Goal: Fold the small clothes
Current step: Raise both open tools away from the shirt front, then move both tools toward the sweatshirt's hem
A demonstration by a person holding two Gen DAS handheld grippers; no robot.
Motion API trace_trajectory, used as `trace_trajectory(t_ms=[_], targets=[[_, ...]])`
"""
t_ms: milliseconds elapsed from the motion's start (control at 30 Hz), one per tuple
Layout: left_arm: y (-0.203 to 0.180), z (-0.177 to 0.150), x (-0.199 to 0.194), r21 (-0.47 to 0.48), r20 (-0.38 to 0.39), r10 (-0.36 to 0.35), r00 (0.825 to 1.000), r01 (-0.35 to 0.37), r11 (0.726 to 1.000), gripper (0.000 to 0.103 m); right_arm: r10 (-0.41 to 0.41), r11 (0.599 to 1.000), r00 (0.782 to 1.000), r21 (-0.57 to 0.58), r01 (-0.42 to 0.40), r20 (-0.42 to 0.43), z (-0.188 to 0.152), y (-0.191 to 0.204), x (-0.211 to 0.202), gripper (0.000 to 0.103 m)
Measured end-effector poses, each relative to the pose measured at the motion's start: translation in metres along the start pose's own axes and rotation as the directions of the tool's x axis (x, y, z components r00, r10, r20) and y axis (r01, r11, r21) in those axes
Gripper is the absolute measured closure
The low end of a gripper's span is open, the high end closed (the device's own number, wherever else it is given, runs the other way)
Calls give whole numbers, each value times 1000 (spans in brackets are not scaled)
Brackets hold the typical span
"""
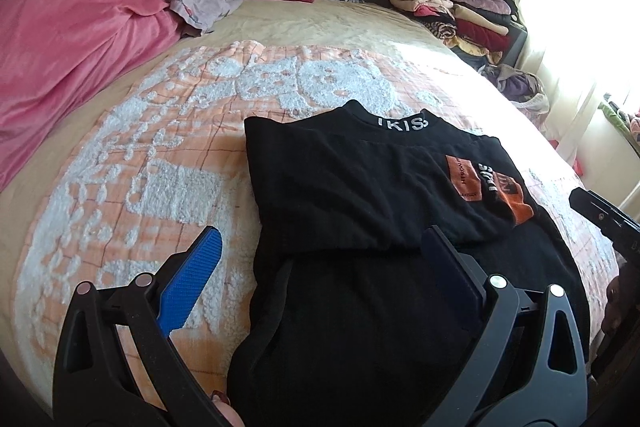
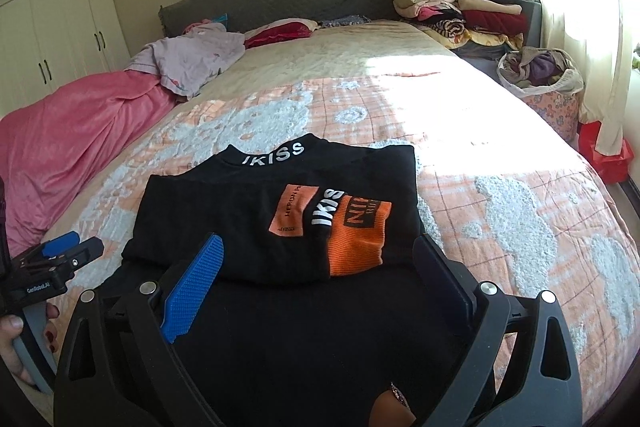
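Filling both views, the bed (image 1: 320, 27) carries an orange-and-white blanket (image 1: 152, 155) with a pink duvet (image 1: 60, 59) on its left, and I see the black shirt (image 2: 280, 195) part-folded at the near centre, its lower half cut off behind the gripper frames. At the far right corner a stack of folded clothes (image 2: 460, 7) stands beside a white bag (image 2: 540, 71) of garments I cannot identify. I hold the left gripper (image 1: 320, 247) and right gripper (image 2: 320, 255) released, jaws spread wide above the shirt, gripping nothing.
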State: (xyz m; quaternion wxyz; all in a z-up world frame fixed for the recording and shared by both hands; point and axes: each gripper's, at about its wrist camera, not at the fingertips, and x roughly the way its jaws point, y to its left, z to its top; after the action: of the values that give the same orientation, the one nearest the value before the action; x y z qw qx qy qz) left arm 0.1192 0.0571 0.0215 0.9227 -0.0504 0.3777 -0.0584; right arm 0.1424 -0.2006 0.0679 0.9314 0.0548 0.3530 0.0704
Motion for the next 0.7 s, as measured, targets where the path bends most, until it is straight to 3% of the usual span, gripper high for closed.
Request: trace_trajectory(t_ms=[167,433,700], targets=[[-1,-5,-11,9,9,16,1000,-16,1000,10,2,1000,1000,11,-2,9,-4,-6,-11,8],[5,-19,-18,5,-56,27,998,-27,1000,10,-17,1000,999,-16,17,29,-8,-13,-34,7],[23,-31,-31,-41,-120,-29,992,24,999,10,-35,999,999,-15,36,41,-17,-22,-51,7]])
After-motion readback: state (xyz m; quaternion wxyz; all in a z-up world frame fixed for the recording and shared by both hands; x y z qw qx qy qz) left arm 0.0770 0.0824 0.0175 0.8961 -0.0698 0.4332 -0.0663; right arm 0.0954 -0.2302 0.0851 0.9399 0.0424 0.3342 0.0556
